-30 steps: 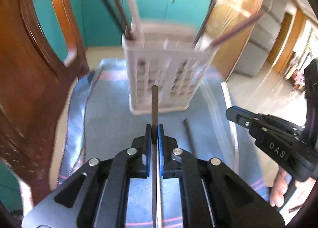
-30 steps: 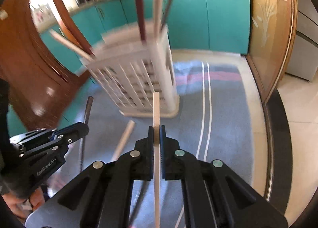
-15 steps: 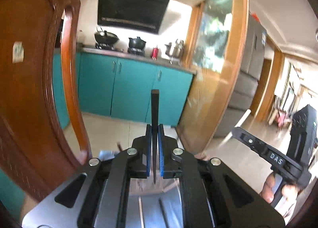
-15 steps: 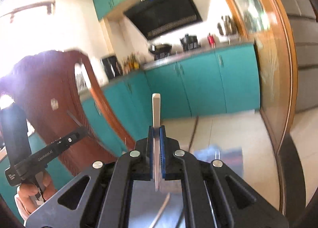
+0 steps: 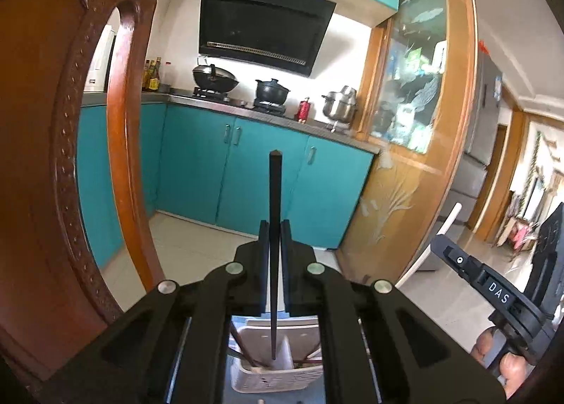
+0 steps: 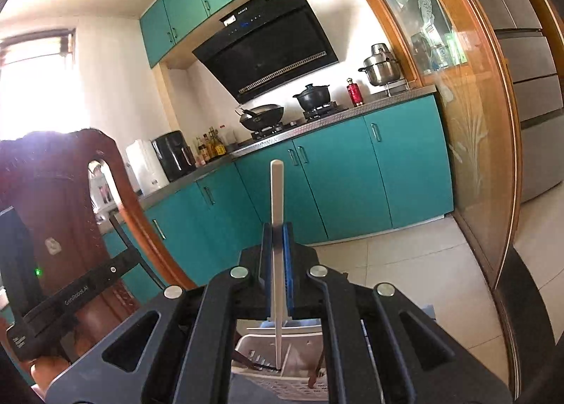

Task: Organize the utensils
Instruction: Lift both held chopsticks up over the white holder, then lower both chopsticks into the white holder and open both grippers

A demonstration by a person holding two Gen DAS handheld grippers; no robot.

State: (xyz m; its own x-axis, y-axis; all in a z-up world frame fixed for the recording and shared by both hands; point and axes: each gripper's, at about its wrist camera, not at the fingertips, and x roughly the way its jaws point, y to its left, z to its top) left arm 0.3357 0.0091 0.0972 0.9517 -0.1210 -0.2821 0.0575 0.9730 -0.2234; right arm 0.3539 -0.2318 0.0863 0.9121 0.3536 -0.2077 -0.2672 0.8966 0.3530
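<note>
A dark chopstick (image 5: 274, 227) stands up straight, pinched tight in the left gripper (image 5: 275, 231). A white chopstick (image 6: 277, 227) is pinched the same way in the right gripper (image 6: 277, 234). Both hang over the white basket (image 5: 278, 379), which holds more sticks. Teal cupboards (image 5: 197, 171) are behind.

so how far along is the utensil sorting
Done: a few chopsticks already stand in the white basket. In hand: left gripper clamps a dark chopstick, right gripper a pale one, both above the basket. Left: dropping these in.
</note>
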